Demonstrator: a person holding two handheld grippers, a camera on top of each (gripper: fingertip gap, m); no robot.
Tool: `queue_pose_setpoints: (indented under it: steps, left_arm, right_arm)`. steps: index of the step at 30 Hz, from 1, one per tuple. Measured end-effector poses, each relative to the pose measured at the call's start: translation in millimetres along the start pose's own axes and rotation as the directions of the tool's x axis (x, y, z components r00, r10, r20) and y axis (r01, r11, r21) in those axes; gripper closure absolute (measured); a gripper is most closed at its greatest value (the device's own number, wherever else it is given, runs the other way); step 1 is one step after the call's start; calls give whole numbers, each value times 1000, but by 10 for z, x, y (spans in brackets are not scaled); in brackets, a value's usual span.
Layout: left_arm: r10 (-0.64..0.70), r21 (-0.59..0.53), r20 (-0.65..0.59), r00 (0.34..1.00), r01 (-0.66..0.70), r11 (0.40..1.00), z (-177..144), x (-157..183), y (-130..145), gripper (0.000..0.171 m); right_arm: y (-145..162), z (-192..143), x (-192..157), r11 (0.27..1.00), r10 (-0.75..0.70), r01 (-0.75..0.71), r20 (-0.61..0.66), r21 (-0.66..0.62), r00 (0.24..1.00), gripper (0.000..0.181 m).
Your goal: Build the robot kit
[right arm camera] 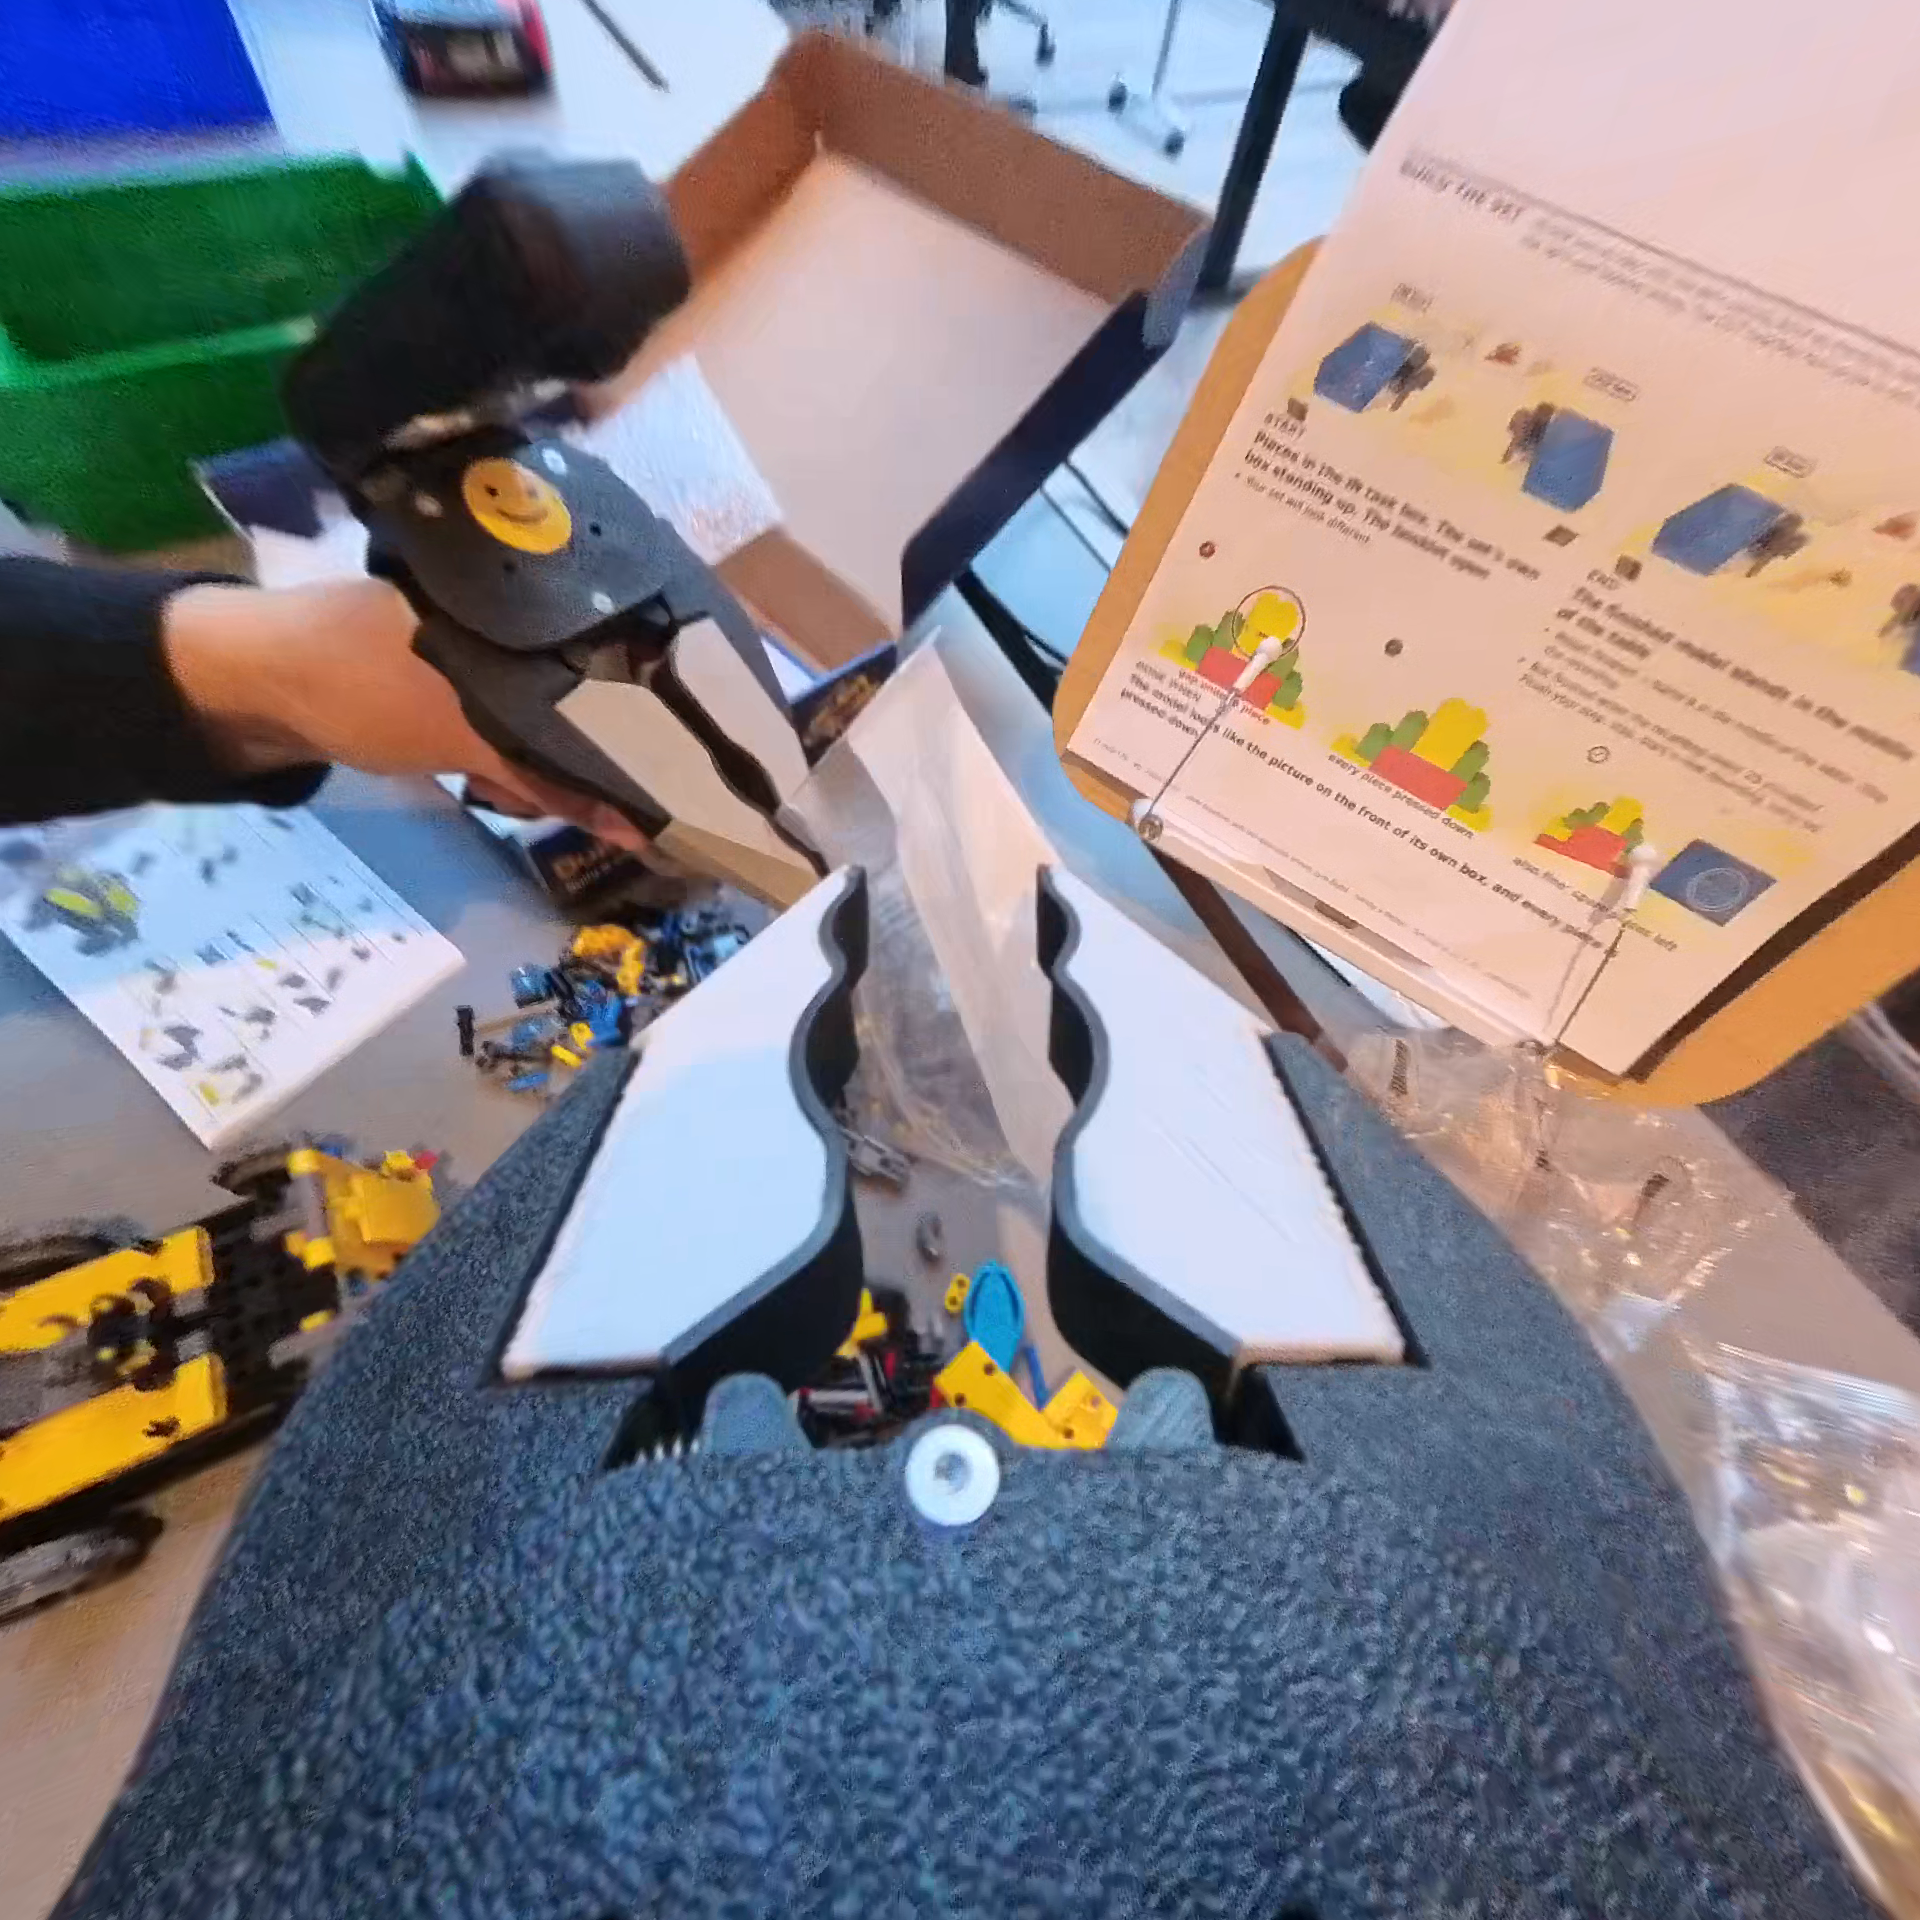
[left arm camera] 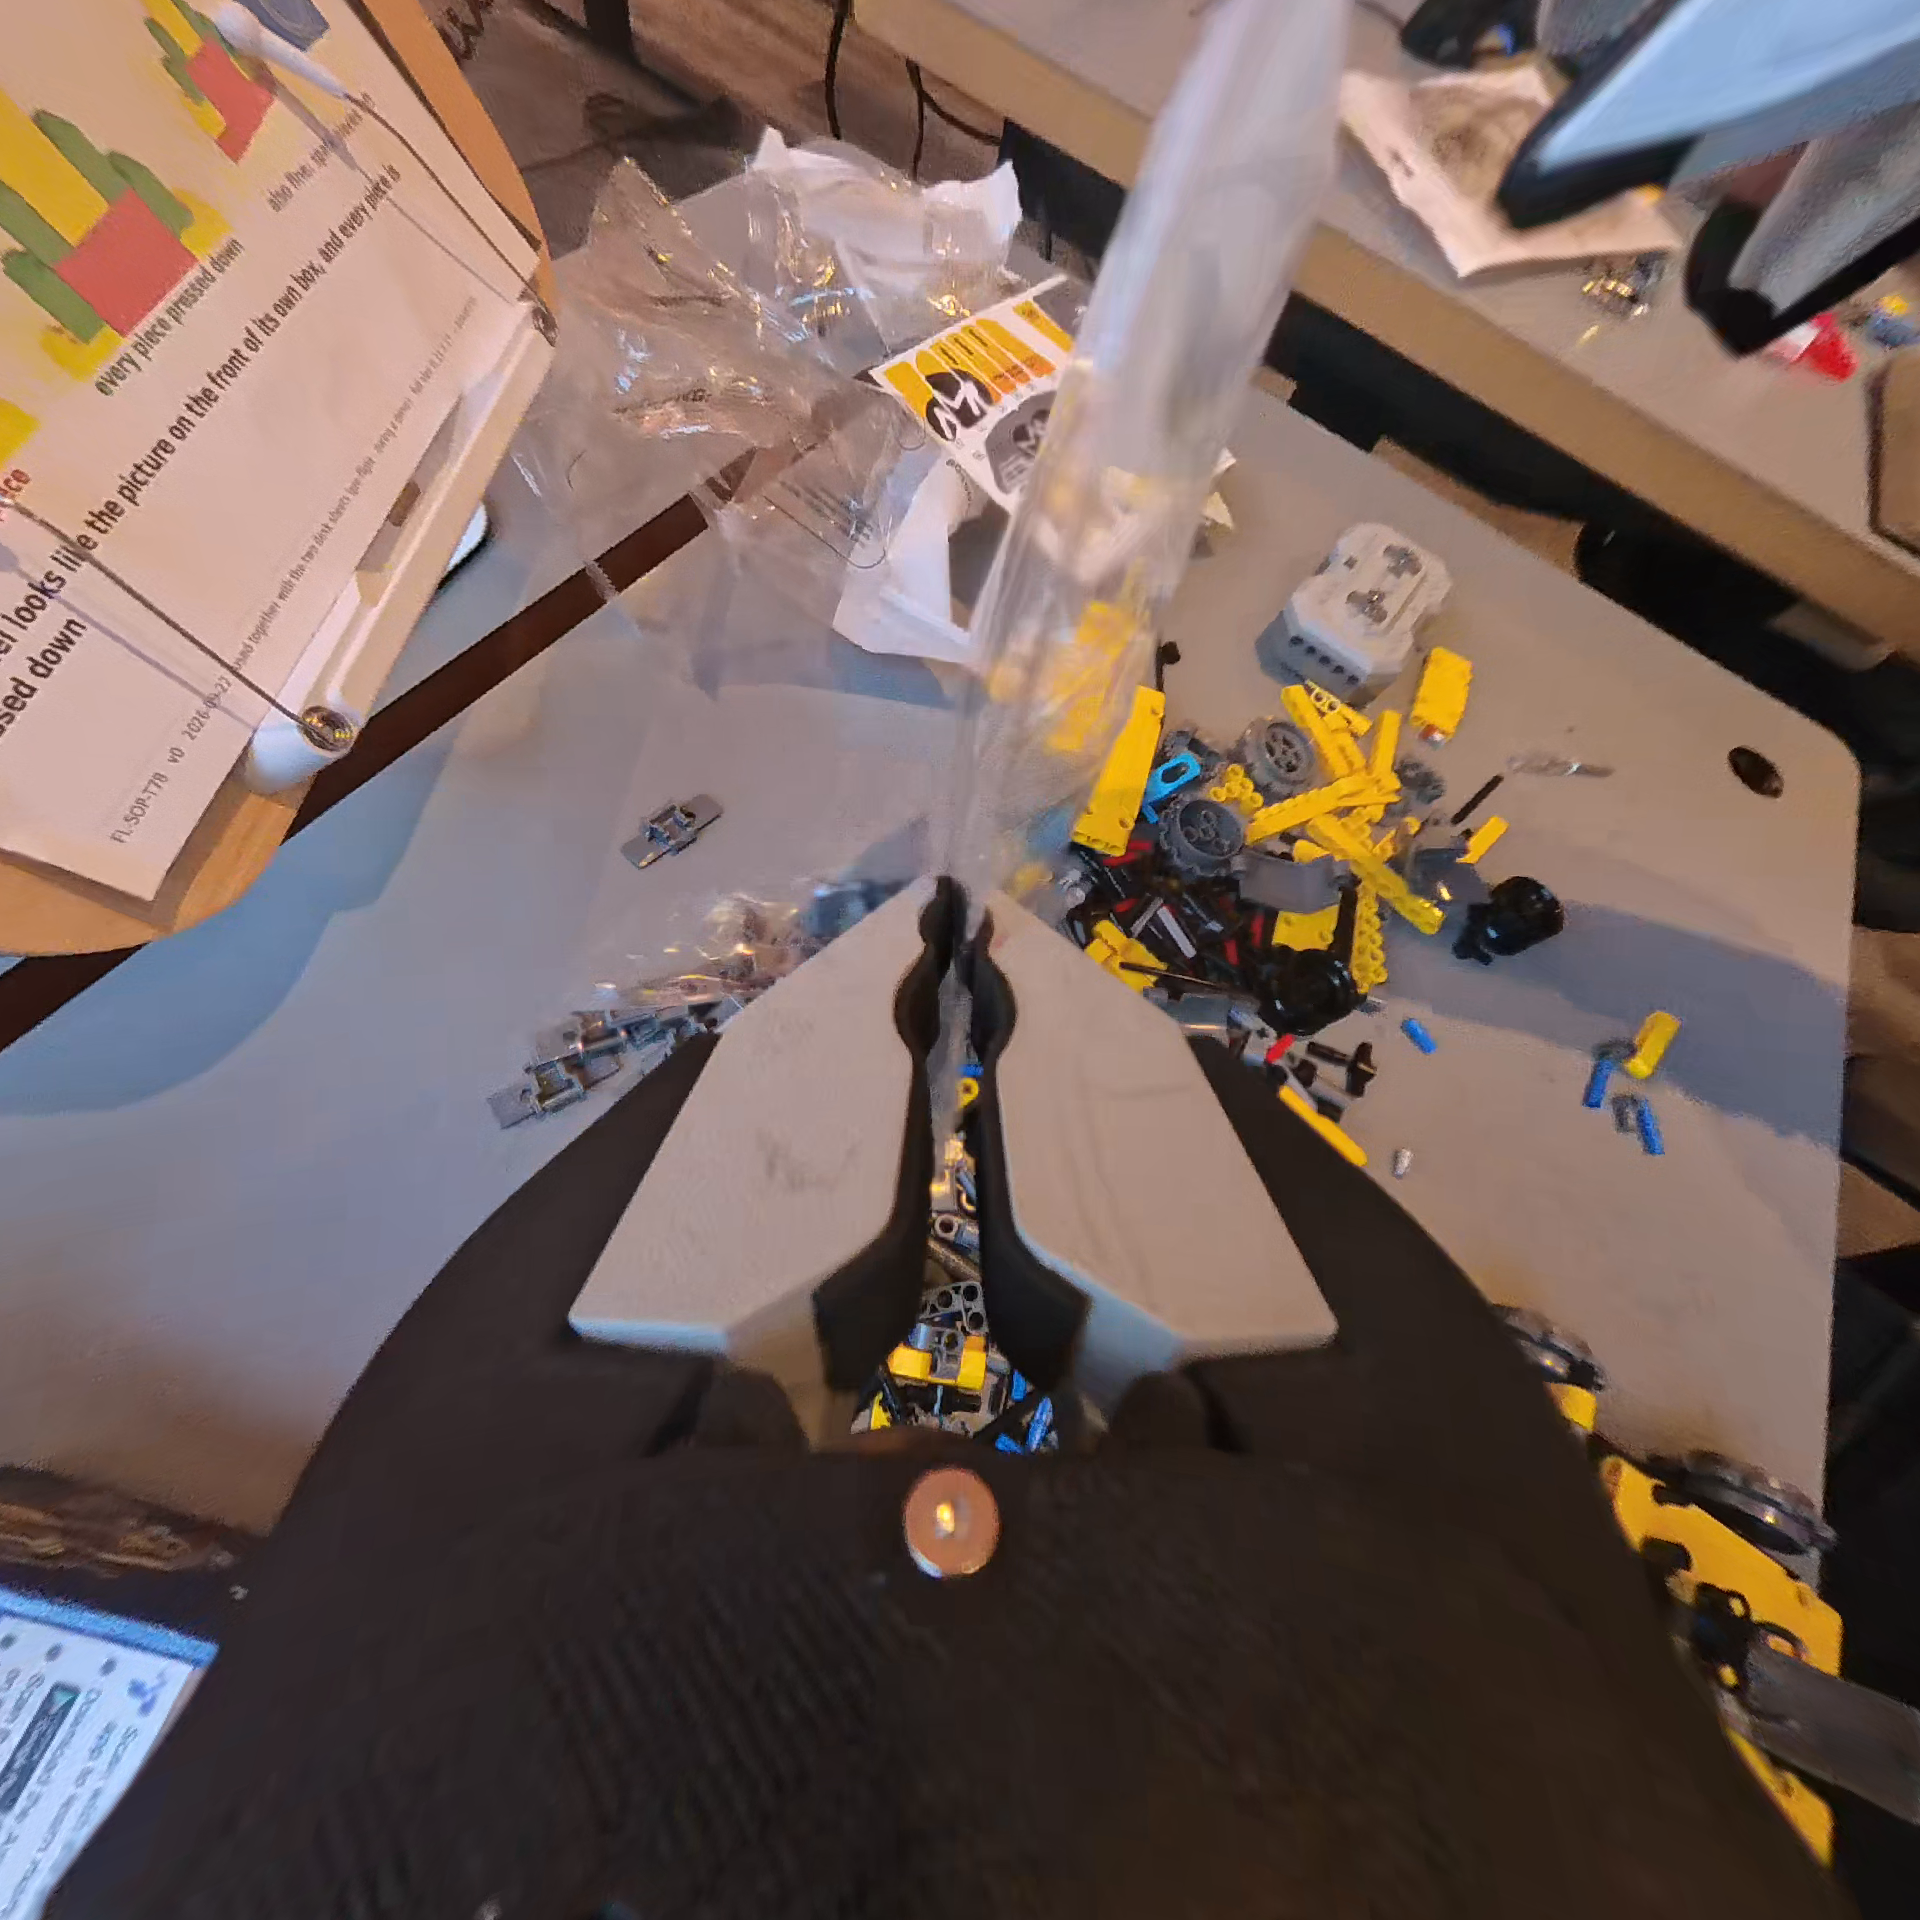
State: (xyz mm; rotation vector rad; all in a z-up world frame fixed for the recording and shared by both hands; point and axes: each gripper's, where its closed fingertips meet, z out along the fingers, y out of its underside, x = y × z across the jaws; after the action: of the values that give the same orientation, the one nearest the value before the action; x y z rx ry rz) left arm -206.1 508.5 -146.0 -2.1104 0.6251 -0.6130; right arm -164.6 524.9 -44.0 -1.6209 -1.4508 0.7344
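Left tool (left arm camera: 958,914) pinched together on one edge of a clear plastic bag (left arm camera: 1143,436), held up above the surface (left arm camera: 312,1195) over the loose yellow brick pile (left arm camera: 1320,821). Right tool (right arm camera: 951,904) apart, bag just ahead, holding nothing. Bag looks light, limp, slippery; best gripped at an edge.

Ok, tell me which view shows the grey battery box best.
The left wrist view. The grey battery box sits unobstructed on the table, beyond the pile of yellow pieces, its top and side visible. The right wrist view doesn't show it.
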Motion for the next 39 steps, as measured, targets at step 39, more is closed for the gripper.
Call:
queue_pose_setpoints:
  steps: [39]
  left_arm:
    - [25, 304, -13, 1000, -20, 952, -279, -203, -253, 171]
  right_arm:
    - [450, 373, 142, 943, 176, -158, -33, 294, 984, 175]
